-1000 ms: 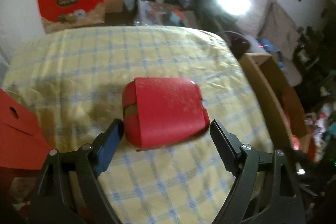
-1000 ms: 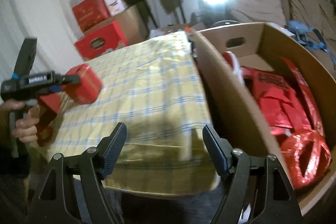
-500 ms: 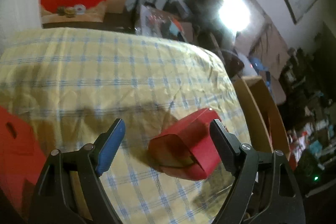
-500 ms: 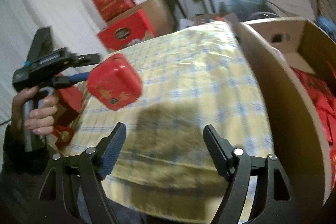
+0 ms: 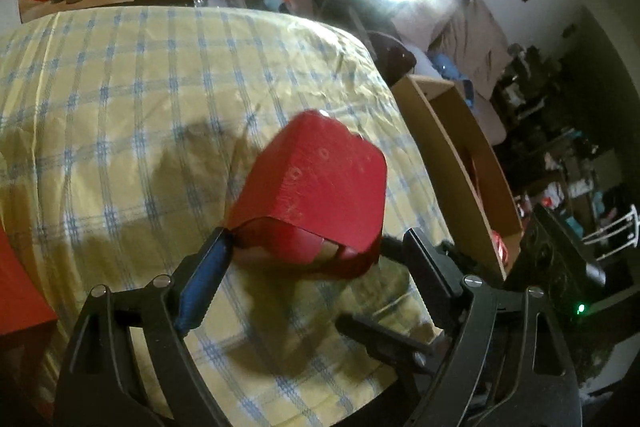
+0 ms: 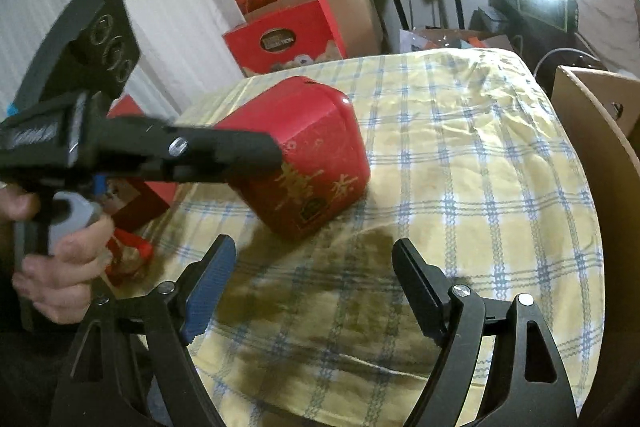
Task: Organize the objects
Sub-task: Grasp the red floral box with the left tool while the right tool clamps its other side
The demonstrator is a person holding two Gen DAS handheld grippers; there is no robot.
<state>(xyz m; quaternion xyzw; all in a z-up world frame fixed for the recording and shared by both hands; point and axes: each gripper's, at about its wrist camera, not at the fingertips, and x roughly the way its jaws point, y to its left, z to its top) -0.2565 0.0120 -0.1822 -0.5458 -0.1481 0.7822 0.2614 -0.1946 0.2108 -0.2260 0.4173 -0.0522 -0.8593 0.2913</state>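
The table point(image 6: 460, 155), draped in a yellow and blue checked cloth, fills the centre of both views and serves as the work surface. A brown cardboard carton point(image 6: 600, 131) stands against its edge at the right of the right wrist view; in the left wrist view red items show inside it, so it is judged to be the collection point for sorted goods. More red gift boxes point(image 6: 284, 39) are stacked beyond the table at upper centre.

The red box point(image 6: 312, 155) with gold characters sits mid-frame, tilted on one corner above the cloth and casting a shadow beneath. It is carried, not resting: the left gripper point(image 5: 316, 259) grasps it across its near end, one finger pressed along its side, jaws spread wide because the box is wide. A hand point(image 6: 60, 255) at lower left grips that tool's handle.

The right gripper point(image 6: 314, 267), lower centre, is empty, jaws released and spread, pointing at the cloth below the box, probably ready to assist or take over
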